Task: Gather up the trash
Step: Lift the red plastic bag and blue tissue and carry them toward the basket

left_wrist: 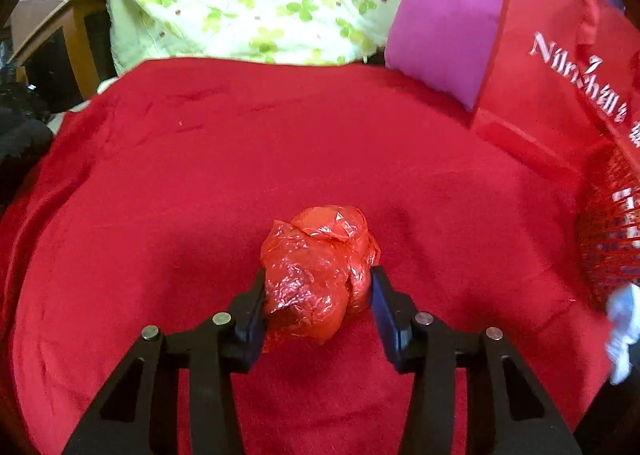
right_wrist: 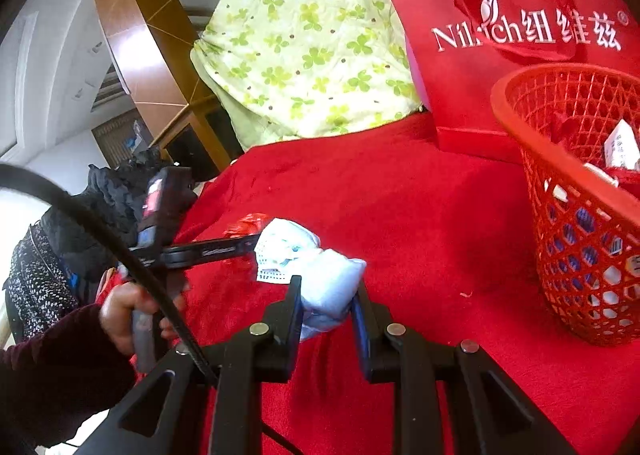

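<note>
Soft, even daylight; strong fisheye bending and dark vignette at the corners. Glare whitens the left edge of the right view. The basket (left_wrist: pixel 612 231) at the right edge blurs.

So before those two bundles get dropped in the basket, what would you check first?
1. Left gripper clamps the red plastic wad between both fingers: ok.
2. Right gripper clamps the white wad: ok.
3. Red mesh basket upright, mouth open: ok.
4. Room left inside the basket: some items already in it, depth cannot tell.
5. Path from the right gripper to the basket over the red blanket: ok.
6. Red wad lifted off the blanket: cannot tell.
</note>
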A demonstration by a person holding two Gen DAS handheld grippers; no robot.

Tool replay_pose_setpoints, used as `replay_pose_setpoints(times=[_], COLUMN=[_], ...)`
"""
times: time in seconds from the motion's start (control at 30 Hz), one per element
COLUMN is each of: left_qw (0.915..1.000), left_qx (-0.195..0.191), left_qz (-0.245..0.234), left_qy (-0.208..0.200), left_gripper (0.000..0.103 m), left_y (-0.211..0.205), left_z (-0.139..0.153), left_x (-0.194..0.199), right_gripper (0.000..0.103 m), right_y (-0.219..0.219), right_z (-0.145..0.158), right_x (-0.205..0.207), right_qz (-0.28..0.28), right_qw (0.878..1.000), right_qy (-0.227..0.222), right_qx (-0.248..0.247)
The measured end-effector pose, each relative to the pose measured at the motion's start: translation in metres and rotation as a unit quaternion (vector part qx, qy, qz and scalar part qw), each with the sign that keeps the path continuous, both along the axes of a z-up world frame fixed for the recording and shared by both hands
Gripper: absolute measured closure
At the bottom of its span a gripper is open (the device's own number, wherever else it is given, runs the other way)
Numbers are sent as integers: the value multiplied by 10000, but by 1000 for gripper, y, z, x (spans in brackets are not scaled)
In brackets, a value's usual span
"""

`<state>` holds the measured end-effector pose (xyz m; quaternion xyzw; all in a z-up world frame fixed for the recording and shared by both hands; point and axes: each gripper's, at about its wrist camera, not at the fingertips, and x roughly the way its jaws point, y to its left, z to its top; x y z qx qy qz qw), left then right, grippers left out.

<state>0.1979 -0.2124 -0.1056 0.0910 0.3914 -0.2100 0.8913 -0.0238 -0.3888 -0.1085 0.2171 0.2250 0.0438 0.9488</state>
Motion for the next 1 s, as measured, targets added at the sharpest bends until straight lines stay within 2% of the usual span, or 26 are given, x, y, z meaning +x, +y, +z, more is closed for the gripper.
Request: replay_pose_setpoints(times=[0.23, 0.57, 1.0], left_qw=[9976, 9919, 9914], left_qx=[241, 362, 265], left_qz=[174, 389, 418], left_qy=[-618, -1151, -1212], left_gripper=[54, 53, 53], left_y=[-1, -6, -12], left_z=[48, 84, 95], left_x=[-67, -123, -154], right_gripper=[79, 79, 79], right_y=[4, 8, 6], right_z=[11, 31, 43], right_x=[-8, -31, -55], right_qz=[14, -79, -202], right_qw=[9999, 9987, 9970], right_qy=[-163, -442, -584], right_qx=[-48, -231, -475])
